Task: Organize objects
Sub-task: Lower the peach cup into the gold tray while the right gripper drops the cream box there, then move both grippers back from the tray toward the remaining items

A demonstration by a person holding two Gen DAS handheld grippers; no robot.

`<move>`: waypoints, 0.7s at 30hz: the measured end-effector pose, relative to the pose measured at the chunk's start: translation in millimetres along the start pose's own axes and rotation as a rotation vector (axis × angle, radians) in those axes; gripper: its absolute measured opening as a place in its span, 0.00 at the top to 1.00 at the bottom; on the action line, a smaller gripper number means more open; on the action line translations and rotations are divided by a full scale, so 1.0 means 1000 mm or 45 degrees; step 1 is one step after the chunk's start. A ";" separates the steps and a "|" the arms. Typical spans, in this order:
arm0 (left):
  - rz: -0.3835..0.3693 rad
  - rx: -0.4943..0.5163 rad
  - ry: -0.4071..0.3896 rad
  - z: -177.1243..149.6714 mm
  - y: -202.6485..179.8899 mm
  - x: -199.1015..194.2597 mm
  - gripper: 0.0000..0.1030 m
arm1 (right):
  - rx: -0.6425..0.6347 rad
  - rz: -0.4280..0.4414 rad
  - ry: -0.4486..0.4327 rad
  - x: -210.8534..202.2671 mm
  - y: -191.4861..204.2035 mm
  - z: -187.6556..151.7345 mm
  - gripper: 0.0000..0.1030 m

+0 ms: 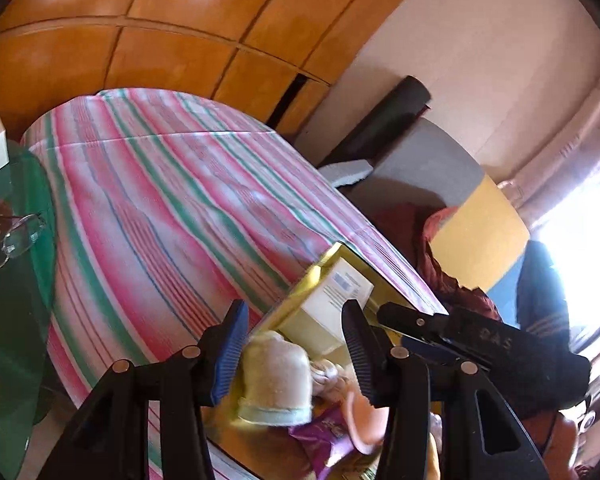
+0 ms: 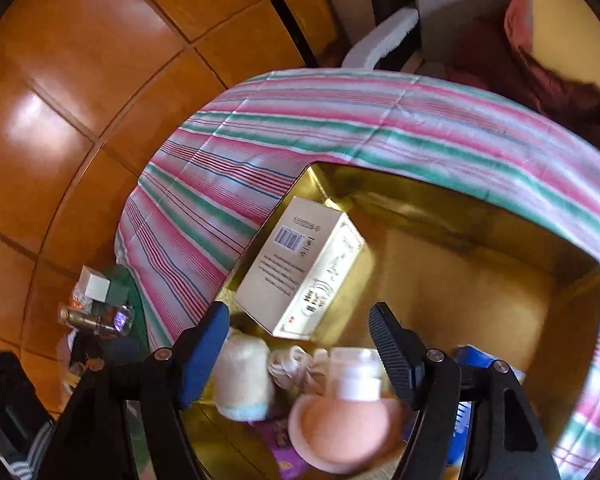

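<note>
Right gripper [image 2: 300, 344] view alone shows gold box [image 2: 480, 240] floor.

My right tool [image 2: 300, 344] hangs over the gold tin [image 2: 480, 216]: its far right half lies bare. The white carton [image 2: 300, 268] blocks the left, with the cream roll [image 2: 242, 376] and pink puff [image 2: 340, 428] crowding the near end.

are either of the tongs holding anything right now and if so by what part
Nothing is held. The left tongs and right tongs both stand open above the gold box, touching none of the items inside.
</note>
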State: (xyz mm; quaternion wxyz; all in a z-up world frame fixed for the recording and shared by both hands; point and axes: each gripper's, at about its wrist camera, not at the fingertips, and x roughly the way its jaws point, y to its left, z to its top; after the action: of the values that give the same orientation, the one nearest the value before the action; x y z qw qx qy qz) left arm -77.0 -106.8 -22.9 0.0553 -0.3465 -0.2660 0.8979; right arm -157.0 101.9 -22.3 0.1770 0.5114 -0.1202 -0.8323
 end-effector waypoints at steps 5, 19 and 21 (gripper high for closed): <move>-0.046 0.128 0.017 -0.015 -0.026 -0.003 0.53 | -0.103 -0.070 -0.083 -0.040 -0.008 -0.019 0.29; -0.258 0.462 0.145 -0.073 -0.099 -0.008 0.53 | -0.034 -0.360 -0.169 -0.111 -0.087 -0.072 0.29; -0.295 0.510 0.174 -0.082 -0.109 -0.009 0.53 | -0.001 -0.397 -0.168 -0.118 -0.102 -0.080 0.29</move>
State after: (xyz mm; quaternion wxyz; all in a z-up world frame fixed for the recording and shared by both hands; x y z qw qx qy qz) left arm -25.6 19.4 -12.3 0.2433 -0.3558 -0.1163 0.8948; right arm -53.6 242.4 -1.5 0.0378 0.4679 -0.0505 -0.8815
